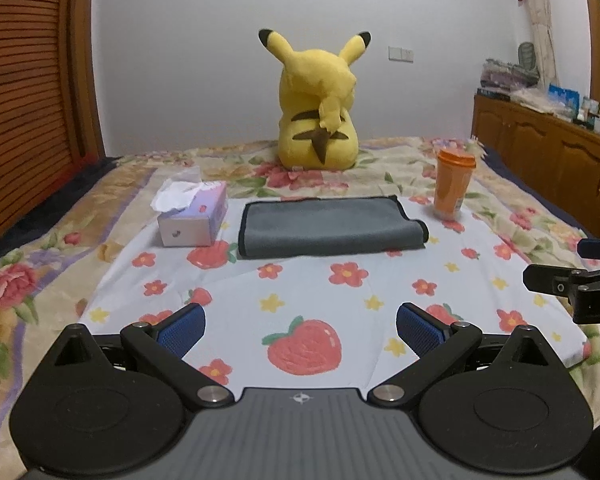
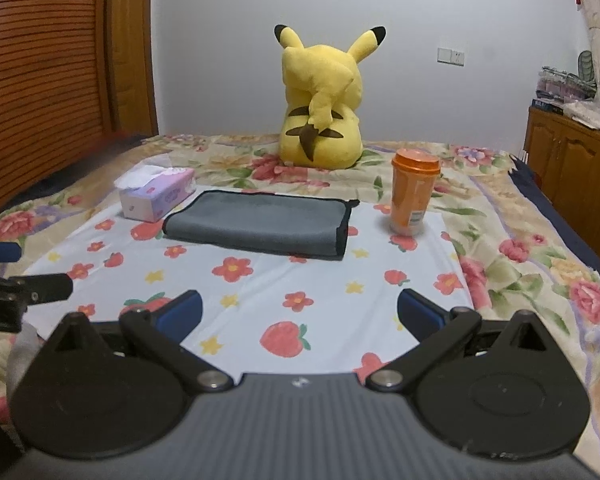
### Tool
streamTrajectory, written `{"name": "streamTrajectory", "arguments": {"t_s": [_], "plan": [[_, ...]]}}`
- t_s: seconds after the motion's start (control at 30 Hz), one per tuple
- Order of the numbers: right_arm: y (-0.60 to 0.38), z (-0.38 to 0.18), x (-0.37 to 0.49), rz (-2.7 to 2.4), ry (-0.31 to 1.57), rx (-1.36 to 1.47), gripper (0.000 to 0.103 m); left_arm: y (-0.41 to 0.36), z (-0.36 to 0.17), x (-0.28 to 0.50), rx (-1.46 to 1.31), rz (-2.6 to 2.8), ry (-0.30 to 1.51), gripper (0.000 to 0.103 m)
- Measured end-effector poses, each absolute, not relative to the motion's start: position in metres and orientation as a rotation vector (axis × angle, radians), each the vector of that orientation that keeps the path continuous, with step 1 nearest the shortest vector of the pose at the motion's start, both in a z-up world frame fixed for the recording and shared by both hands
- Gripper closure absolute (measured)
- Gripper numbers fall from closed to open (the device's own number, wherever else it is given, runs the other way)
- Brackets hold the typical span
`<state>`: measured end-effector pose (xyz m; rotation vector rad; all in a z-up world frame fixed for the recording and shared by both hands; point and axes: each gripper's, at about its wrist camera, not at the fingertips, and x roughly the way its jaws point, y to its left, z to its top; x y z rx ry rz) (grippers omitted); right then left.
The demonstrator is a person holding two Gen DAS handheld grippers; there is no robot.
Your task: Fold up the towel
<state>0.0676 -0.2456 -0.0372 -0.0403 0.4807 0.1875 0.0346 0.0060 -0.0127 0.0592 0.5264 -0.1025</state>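
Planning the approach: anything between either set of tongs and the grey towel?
Nothing visible. Only bare strawberry-print cloth lies between the open left tongs, the open right tongs and the grey towel. The tissue box sits off the towel's left end, the orange cup off its right, the plush behind.

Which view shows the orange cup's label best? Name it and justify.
The right wrist view: the orange cup stands nearer and larger there, its pale label facing the camera. In the left wrist view the same cup is smaller, toward the right, its label barely visible.
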Motion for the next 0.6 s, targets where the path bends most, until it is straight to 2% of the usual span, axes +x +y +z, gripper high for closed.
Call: {"name": "streamTrajectory", "arguments": {"t_s": [0.6], "plan": [[-0.256, -0.029, 0.055, 0.163, 0.394, -0.008, 0.0, 0.007, -0.002, 0.016, 0.073, -0.091, 0.403, 0.0]]}}
